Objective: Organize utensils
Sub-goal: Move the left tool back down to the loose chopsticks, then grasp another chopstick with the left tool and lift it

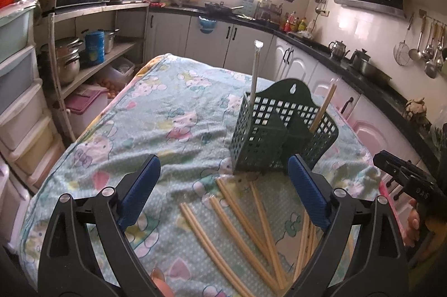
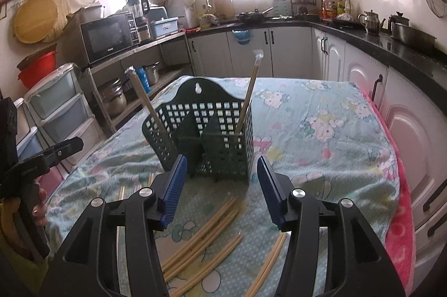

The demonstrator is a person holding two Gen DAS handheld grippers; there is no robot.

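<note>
Pale bamboo chopsticks [image 1: 240,216] are lying lengthwise just ahead of our wide, empty left tongs [image 1: 223,193]; right tongs [image 2: 220,188] are gaping too, before the dark green perforated plastic holder [image 2: 212,134].

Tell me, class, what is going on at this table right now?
A person holding a gripper in each hand is sorting chopsticks into a green holder on a cloth-covered table. Two wrapped pairs already stand in the holder: one in one end compartment, the other at the opposite end. Several loose chopsticks lie on the cloth in front. The left gripper and right gripper are both open and hold nothing.
</note>
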